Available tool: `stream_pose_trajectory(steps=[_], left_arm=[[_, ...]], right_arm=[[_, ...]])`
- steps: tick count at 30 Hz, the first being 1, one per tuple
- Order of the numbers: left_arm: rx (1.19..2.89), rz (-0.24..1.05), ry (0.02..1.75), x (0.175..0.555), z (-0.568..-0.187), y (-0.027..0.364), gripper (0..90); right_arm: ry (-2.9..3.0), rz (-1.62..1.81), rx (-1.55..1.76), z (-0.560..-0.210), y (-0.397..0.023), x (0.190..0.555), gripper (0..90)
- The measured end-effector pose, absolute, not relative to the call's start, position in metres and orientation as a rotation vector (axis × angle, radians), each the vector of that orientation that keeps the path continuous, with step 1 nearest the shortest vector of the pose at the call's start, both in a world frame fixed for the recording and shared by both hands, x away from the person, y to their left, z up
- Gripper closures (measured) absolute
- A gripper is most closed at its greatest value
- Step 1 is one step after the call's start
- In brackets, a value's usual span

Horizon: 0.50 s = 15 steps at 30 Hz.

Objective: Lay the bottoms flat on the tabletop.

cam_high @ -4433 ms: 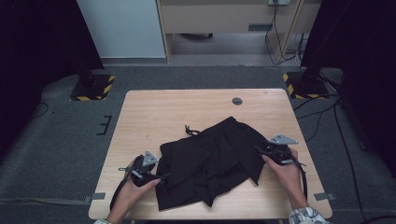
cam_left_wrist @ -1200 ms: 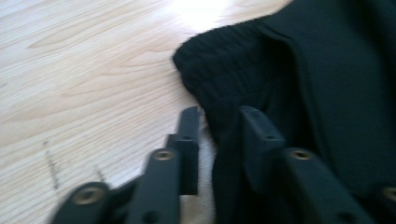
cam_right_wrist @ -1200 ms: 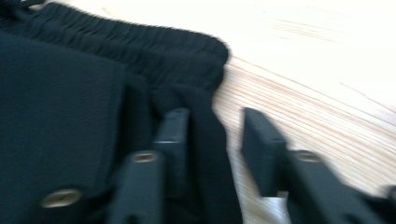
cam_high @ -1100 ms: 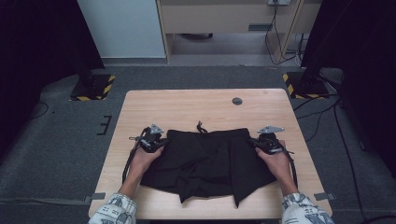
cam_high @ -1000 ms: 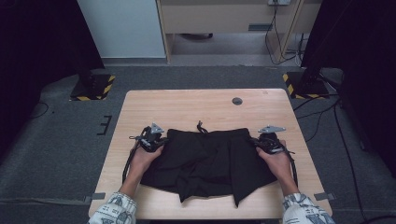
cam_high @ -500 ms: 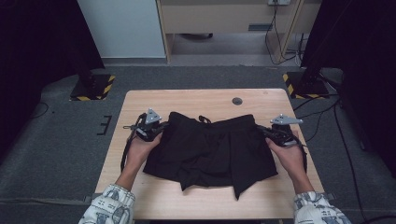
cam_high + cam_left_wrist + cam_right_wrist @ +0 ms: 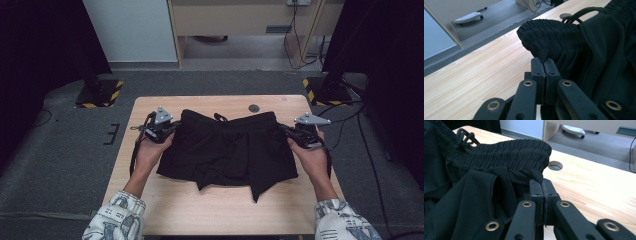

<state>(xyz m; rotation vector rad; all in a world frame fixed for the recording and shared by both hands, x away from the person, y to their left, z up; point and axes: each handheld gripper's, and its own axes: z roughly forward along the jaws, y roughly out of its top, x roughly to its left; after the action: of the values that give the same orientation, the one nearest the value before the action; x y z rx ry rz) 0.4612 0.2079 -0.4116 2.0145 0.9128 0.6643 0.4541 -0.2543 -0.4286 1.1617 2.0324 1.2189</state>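
High view: black shorts [image 7: 227, 150] stretched over worktop [image 7: 210, 210], left gripper [image 7: 172, 129] and right gripper [image 7: 286, 131] fingers clenched on waistband corners.

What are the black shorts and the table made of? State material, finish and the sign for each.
Black shorts: seemingly a thin woven fabric, matte; it drapes in soft folds and the waistband is finely gathered, suggesting elastic. Table: pale wood or a wood-look laminate, smooth with a low sheen; straight grain lines show, but which of the two cannot be told.

Shorts [image 7: 227, 150] cover table [image 7: 150, 200] middle; drawstring [image 7: 219, 117] end hidden.
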Motion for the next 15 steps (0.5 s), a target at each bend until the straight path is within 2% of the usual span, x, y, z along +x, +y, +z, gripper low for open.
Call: stream_pose_trajectory(steps=[15], left_arm=[[1.997, 0.693, 0.908, 0.46, -0.394, 0.214, 87.6]], right_arm=[[2.028, 1.212, 1.12, -0.404, -0.251, 0.456, 89.1]])
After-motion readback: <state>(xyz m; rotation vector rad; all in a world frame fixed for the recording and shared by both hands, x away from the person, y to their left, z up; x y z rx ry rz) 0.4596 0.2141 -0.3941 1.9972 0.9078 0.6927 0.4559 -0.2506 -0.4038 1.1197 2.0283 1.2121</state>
